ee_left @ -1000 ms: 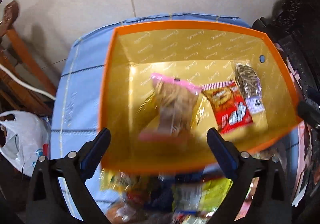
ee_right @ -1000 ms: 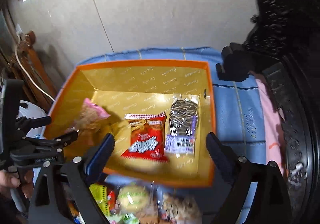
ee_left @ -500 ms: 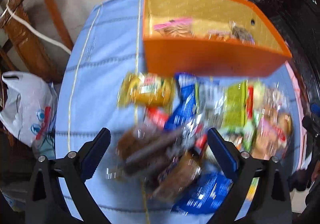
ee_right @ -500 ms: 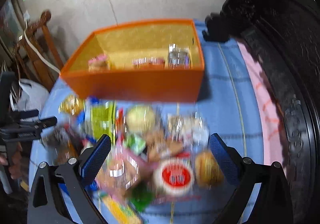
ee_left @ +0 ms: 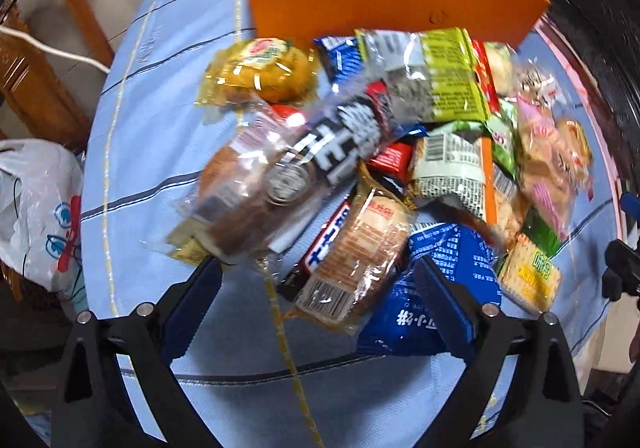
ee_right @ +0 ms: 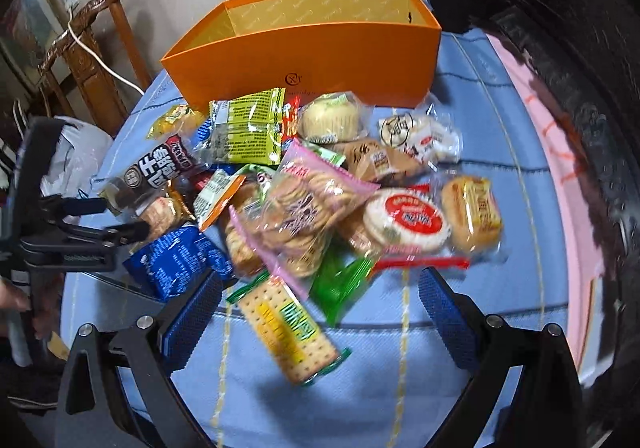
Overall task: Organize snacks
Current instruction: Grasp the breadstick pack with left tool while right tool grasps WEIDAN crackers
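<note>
A: Both grippers are over the table, and the left gripper (ee_left: pixel 316 296) has its fingers spread wide, nothing between them.

B: Same on the other side: the right gripper (ee_right: pixel 318 310) is wide apart and empty too.

A: Under them, a heap of snacks (ee_right: pixel 304 183) lies on the blue tablecloth (ee_right: pixel 460 380). Right below the left fingers there's a bread packet (ee_left: pixel 352 256), with a dark blue pack (ee_left: pixel 436 288) just beside it.

B: And from the right wrist view, a cracker pack (ee_right: pixel 290 332) lies tilted at the near edge of the pile, between the right fingers in the view, partly over a green packet (ee_right: pixel 340 284).

A: The orange box (ee_right: pixel 304 51) stands behind the heap, touching its far side. Its inside is mostly hidden from here.

B: Off to the left, a white plastic bag (ee_left: pixel 36 207) and a wooden chair (ee_right: pixel 92 59).
</note>
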Available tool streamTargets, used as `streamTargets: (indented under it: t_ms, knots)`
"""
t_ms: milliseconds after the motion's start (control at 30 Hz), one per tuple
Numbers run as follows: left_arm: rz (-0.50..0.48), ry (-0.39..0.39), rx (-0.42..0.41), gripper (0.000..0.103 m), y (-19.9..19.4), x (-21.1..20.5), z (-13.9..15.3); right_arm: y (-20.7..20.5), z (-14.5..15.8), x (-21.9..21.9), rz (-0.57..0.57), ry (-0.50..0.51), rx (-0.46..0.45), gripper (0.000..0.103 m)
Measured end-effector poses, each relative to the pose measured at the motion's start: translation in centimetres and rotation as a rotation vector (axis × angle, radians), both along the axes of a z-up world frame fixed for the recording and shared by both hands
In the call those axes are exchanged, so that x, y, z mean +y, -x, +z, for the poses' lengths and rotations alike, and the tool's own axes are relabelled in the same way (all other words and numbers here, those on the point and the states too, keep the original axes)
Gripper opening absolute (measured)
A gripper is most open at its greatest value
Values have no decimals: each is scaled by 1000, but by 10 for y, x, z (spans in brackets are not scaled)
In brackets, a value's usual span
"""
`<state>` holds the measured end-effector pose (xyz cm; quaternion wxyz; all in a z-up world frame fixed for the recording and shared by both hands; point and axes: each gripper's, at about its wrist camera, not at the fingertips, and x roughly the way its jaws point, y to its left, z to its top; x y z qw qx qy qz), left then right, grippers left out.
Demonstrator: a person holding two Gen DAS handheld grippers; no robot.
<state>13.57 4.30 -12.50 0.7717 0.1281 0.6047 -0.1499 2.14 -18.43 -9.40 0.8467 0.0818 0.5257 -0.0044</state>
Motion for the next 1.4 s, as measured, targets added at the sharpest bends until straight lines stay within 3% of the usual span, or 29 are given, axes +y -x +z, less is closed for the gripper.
streamTargets:
  t_ms: [167,367,467,533,700,767,867,933,1100,1200,1400]
  knots:
    - [21,24,17,94,-9,-3,-13,8,-6,0,-22,-33,24,99]
    - [44,-1,58,84,-10,7,-32,10,-9,6,-4,-27,54,99]
    - [-3,-6,44,62,1,8,-28,10,-13,5,4,-32,71,99]
    - [-26,41,68,35,9,11,-23,10,-18,6,16,-20,101,99]
    - [-41,119,89,22,24,22,-5,14,-34,25,152,89,147,98]
    - [-29,159,103,22,26,28,1,14,-42,35,203,155,152,96]
    - [-11,208,113,22,22,41,8,10,-59,47,274,171,195,79]
    - [3,233,120,22,22,46,13,6,-75,53,295,194,238,62]
    - [32,259,144,22,21,54,12,-1,-83,51,292,167,233,59]
    - [38,252,140,22,20,47,11,0,-80,55,323,154,254,50]
    - [15,249,102,22,23,36,26,13,-42,53,316,-10,213,47]
